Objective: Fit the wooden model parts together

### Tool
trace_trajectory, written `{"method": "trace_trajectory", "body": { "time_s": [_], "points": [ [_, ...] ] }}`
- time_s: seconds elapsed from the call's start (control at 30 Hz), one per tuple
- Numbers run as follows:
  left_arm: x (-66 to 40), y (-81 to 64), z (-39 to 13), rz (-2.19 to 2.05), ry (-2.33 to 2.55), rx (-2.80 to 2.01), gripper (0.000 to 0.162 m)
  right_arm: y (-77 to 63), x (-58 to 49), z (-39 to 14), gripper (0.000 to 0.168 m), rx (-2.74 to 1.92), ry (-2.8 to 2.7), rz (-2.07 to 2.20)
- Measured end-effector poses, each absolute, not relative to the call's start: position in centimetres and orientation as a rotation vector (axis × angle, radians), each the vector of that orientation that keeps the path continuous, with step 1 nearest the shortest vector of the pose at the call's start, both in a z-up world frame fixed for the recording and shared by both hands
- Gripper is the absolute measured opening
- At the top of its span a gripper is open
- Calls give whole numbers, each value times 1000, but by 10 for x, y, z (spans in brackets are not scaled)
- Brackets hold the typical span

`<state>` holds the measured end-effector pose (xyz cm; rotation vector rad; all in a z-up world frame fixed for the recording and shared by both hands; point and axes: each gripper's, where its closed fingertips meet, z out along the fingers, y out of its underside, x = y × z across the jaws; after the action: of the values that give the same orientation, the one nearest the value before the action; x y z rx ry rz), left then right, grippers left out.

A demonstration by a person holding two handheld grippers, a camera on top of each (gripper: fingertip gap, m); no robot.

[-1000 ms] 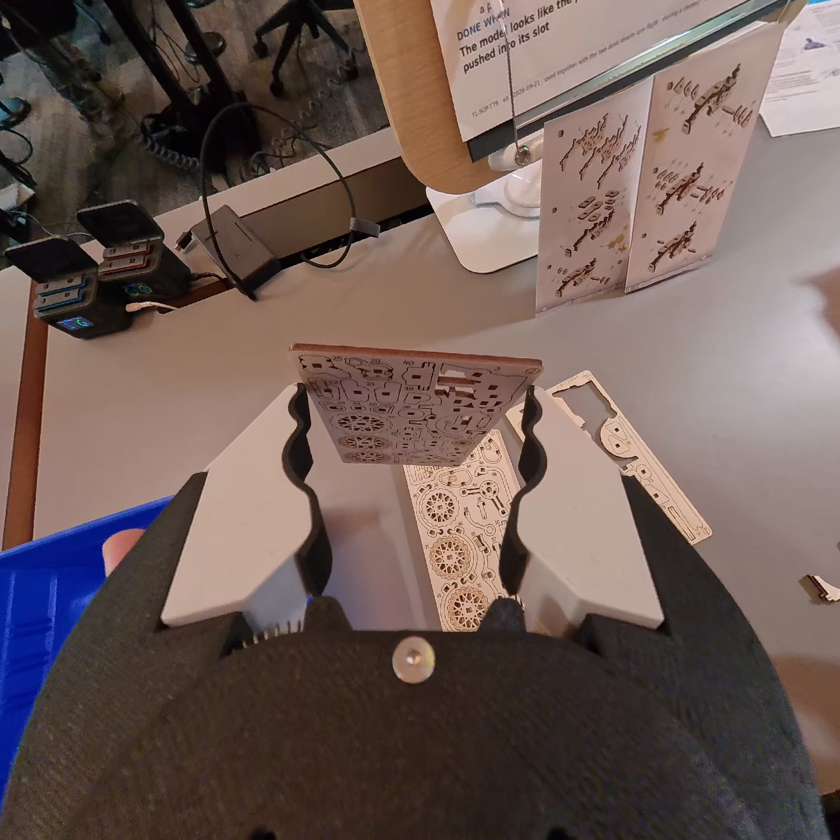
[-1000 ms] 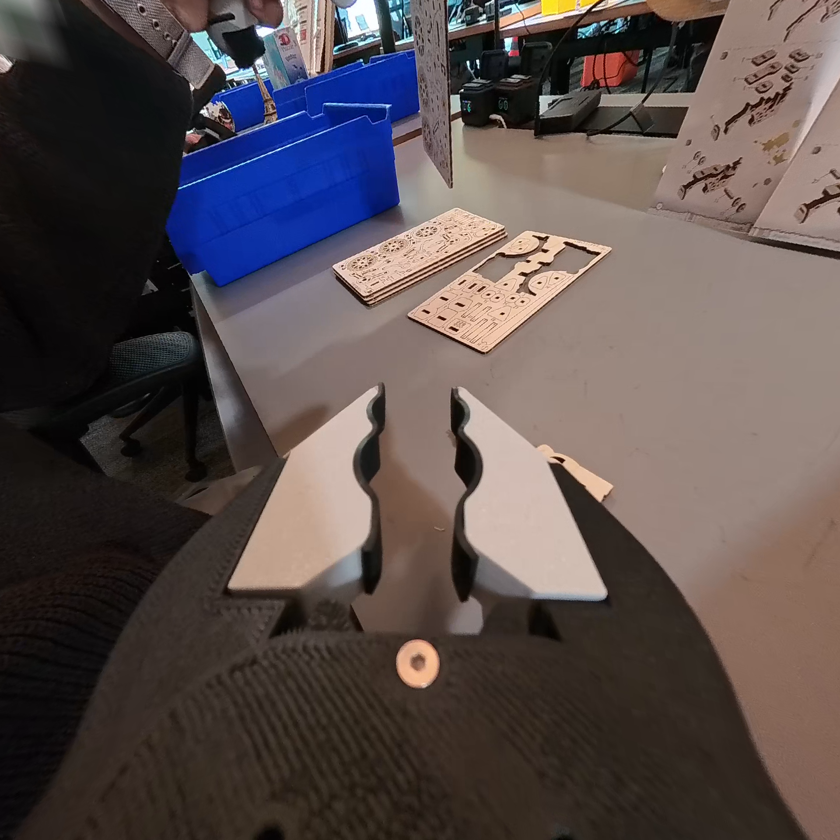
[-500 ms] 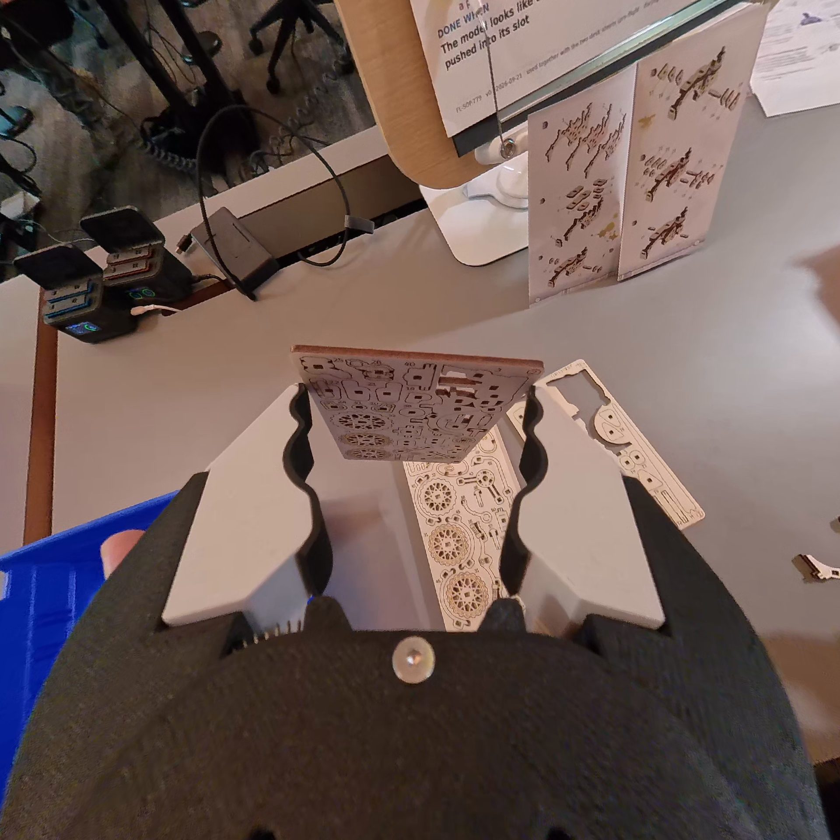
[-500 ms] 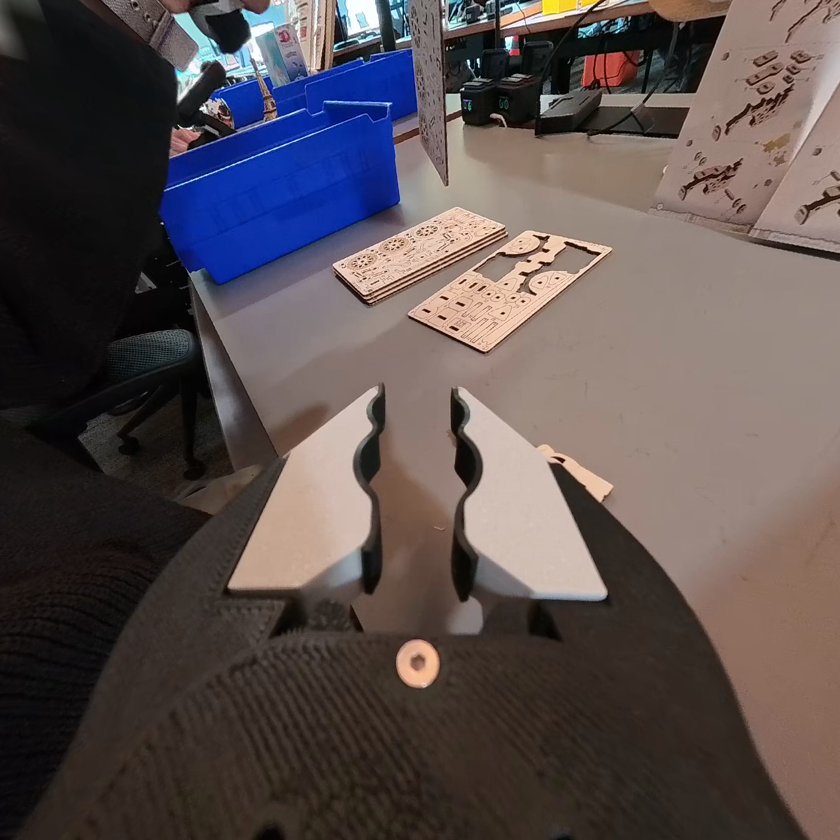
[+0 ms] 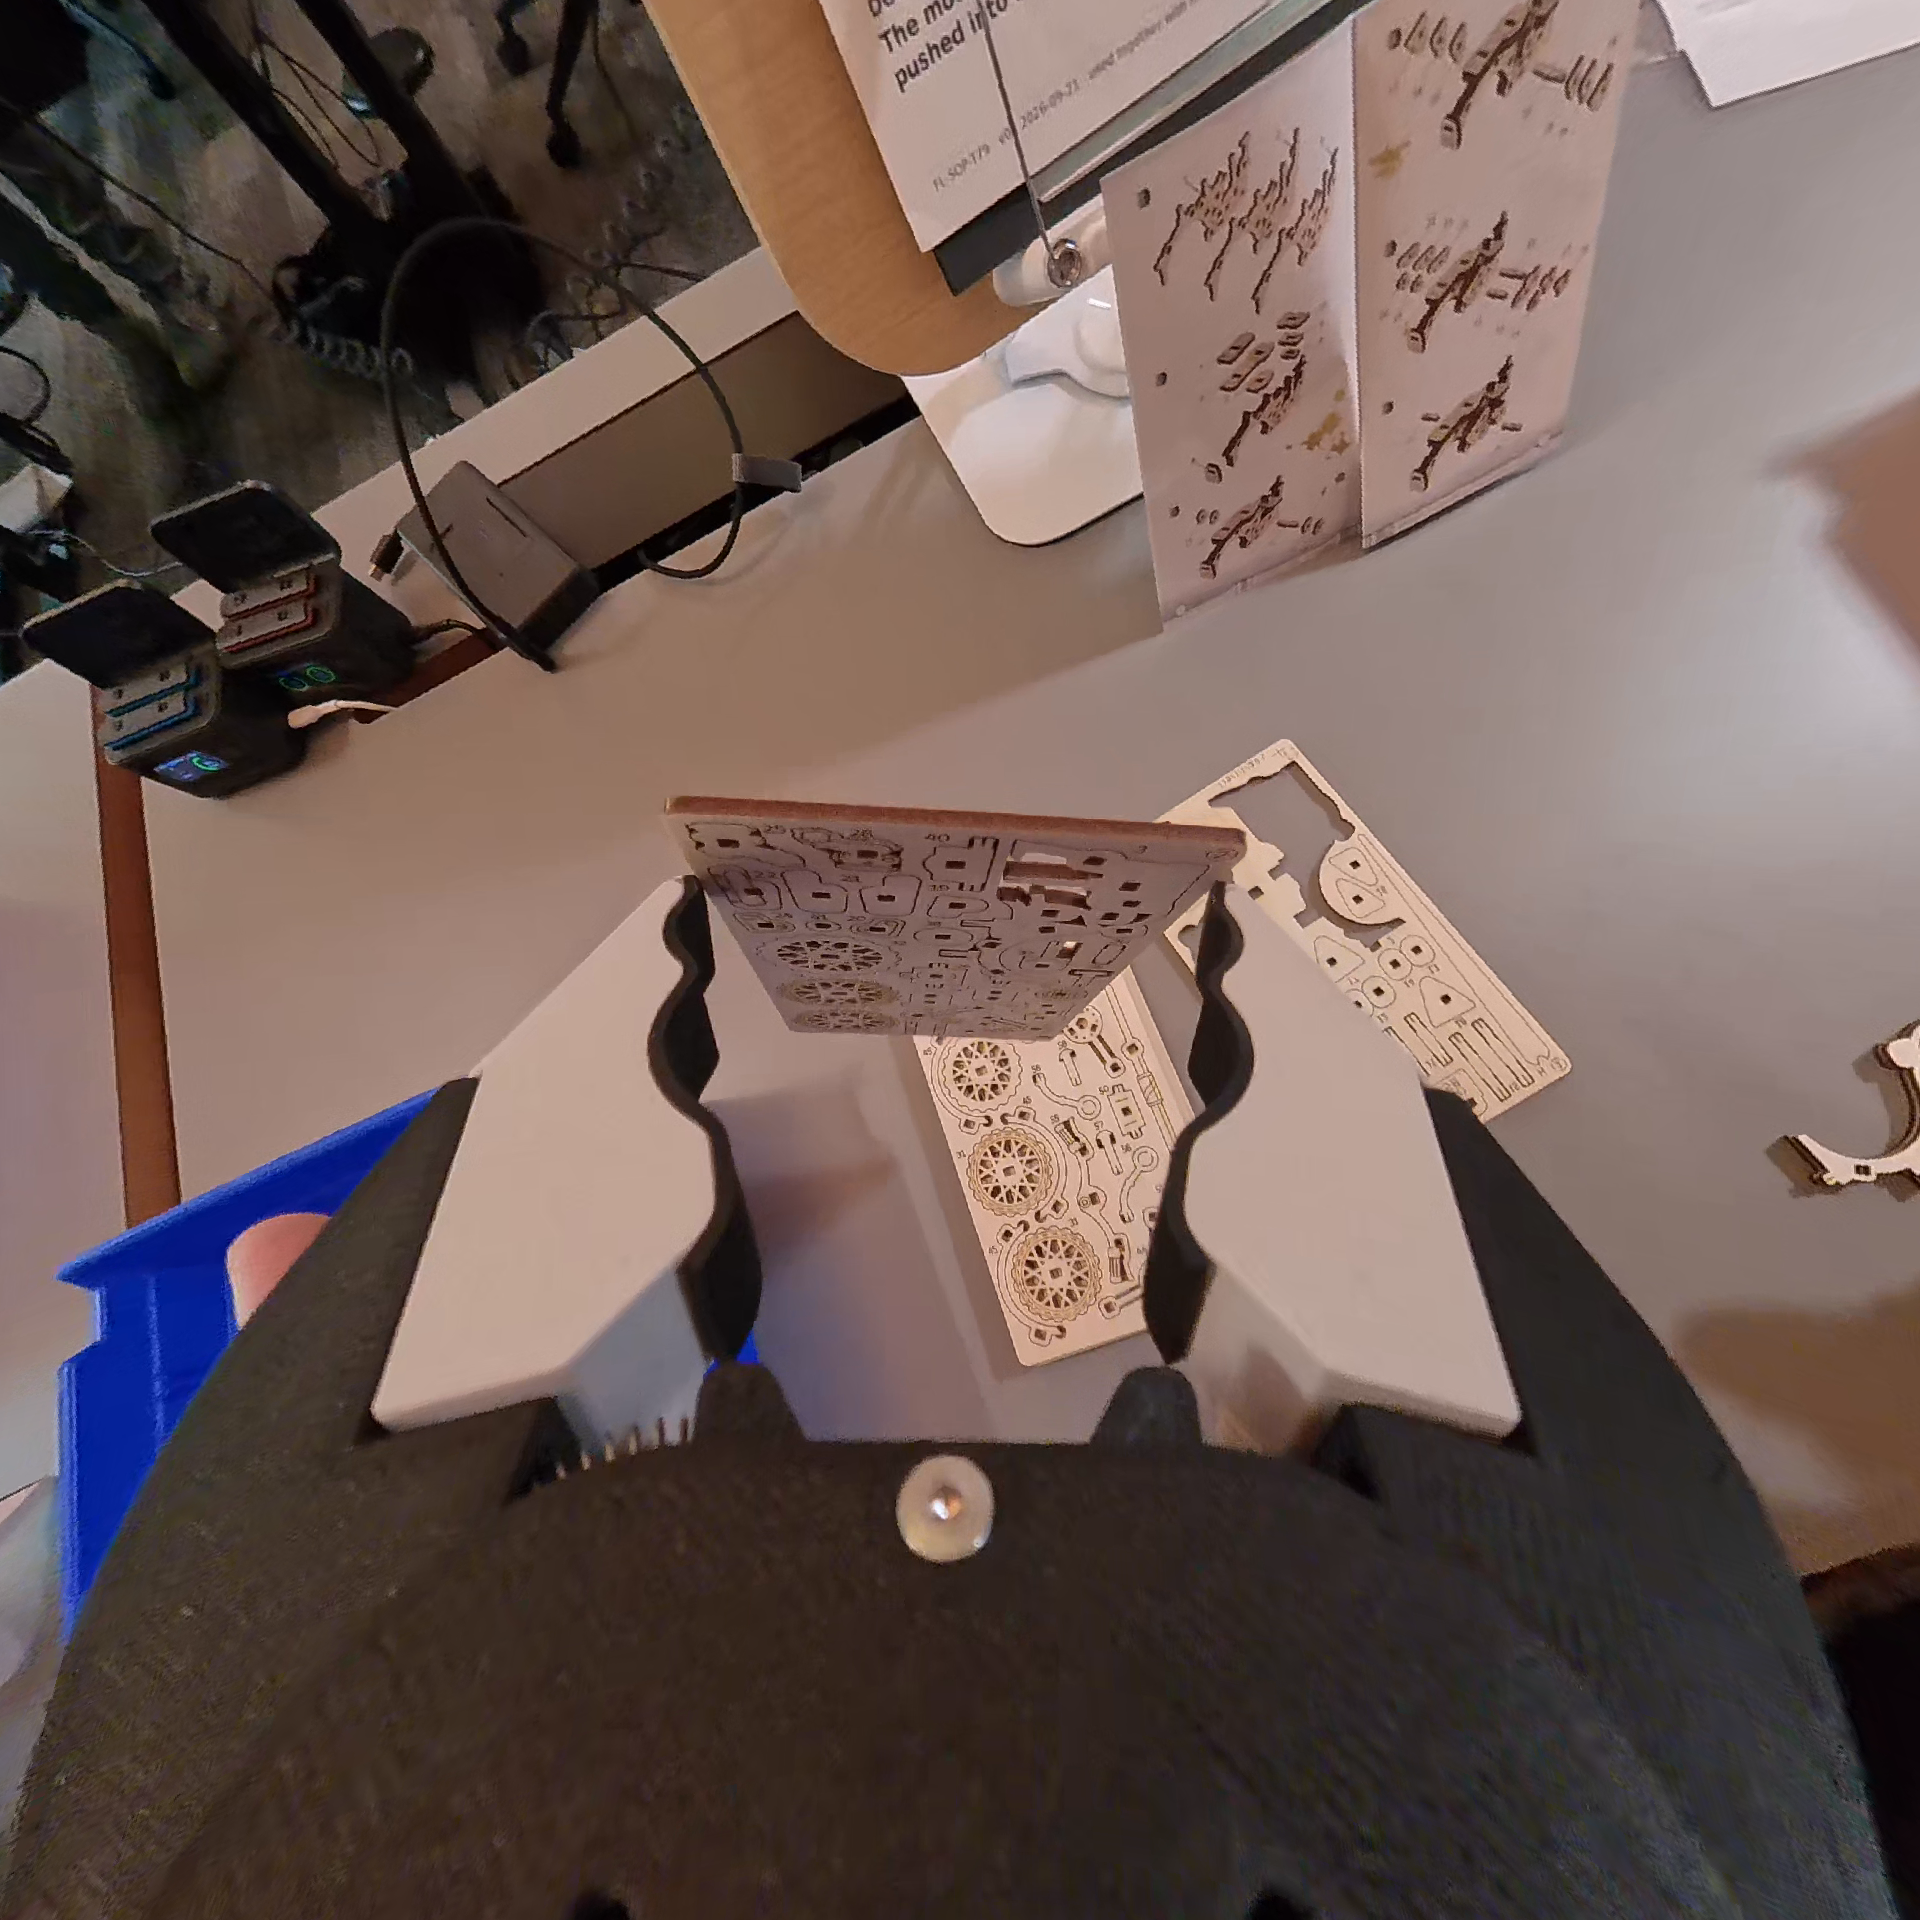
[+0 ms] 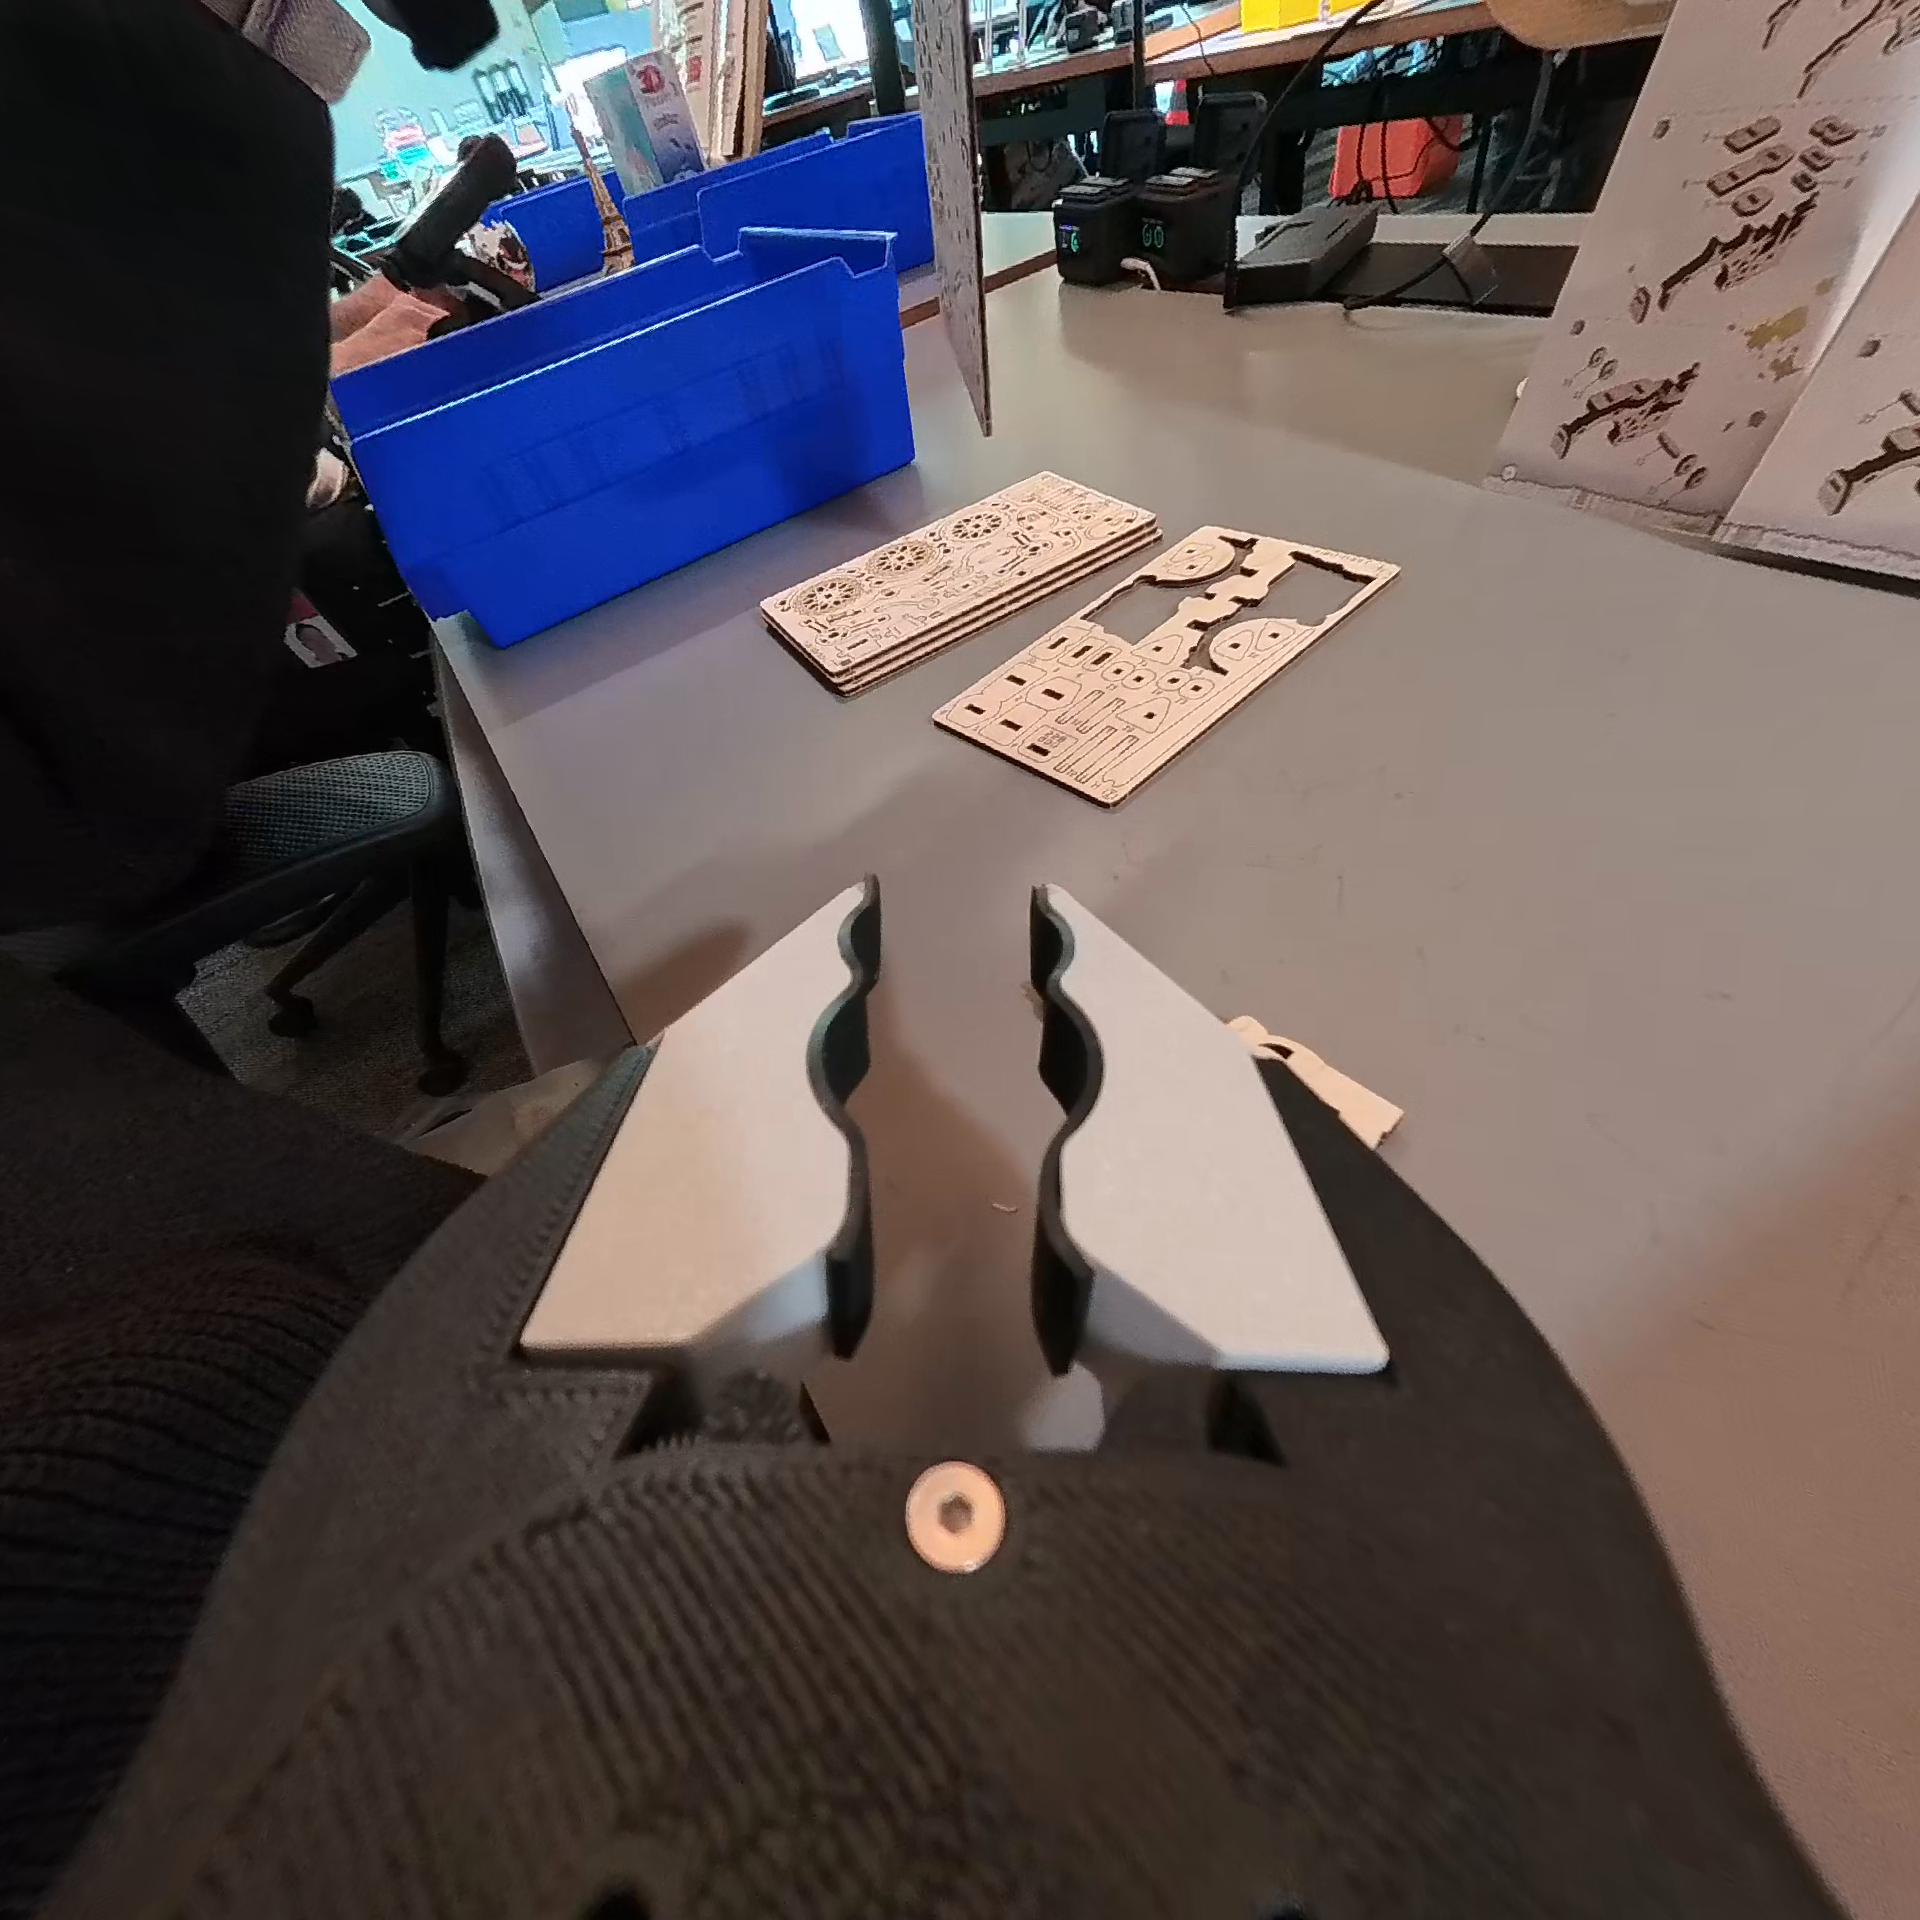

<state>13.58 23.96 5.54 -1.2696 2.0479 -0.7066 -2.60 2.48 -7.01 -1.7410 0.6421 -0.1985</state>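
Observation:
My left gripper (image 5: 951, 899) is shut on a wooden parts sheet (image 5: 935, 914), gripped by its two side edges and held above the grey table; it hangs edge-on in the right wrist view (image 6: 961, 208). Below it lies a stack of parts sheets (image 5: 1060, 1174), also in the right wrist view (image 6: 961, 582), and beside it a partly emptied sheet (image 5: 1371, 935) (image 6: 1164, 665). A loose curved wooden piece (image 5: 1870, 1143) lies to the right. My right gripper (image 6: 954, 904) is open and empty, low over the table near its front edge, with a small wooden piece (image 6: 1320, 1081) just right of its fingers.
A blue bin (image 6: 634, 436) stands at the table's left, also in the left wrist view (image 5: 135, 1351). Folded instruction sheets (image 5: 1340, 312) and a white stand (image 5: 1039, 457) are at the back. Chargers (image 5: 208, 665) and a cable sit at the far left. An office chair (image 6: 312, 831) is off the table edge. My right tips are roughly 6 cm from the loose curved wooden piece (image 5: 1870, 1143).
The left gripper has drifted right and slightly lower with the sheet still in it; the loose curved piece has come further into its view. The right gripper has not moved.

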Motion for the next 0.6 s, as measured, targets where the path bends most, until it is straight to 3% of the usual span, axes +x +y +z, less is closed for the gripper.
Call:
{"method": "trace_trajectory", "body": {
  "time_s": [0.6],
  "points": [
    [111,224,60,-662,2127,-1205,94,25,-27,-70,27,-1745,634,-207]
  ]
}}
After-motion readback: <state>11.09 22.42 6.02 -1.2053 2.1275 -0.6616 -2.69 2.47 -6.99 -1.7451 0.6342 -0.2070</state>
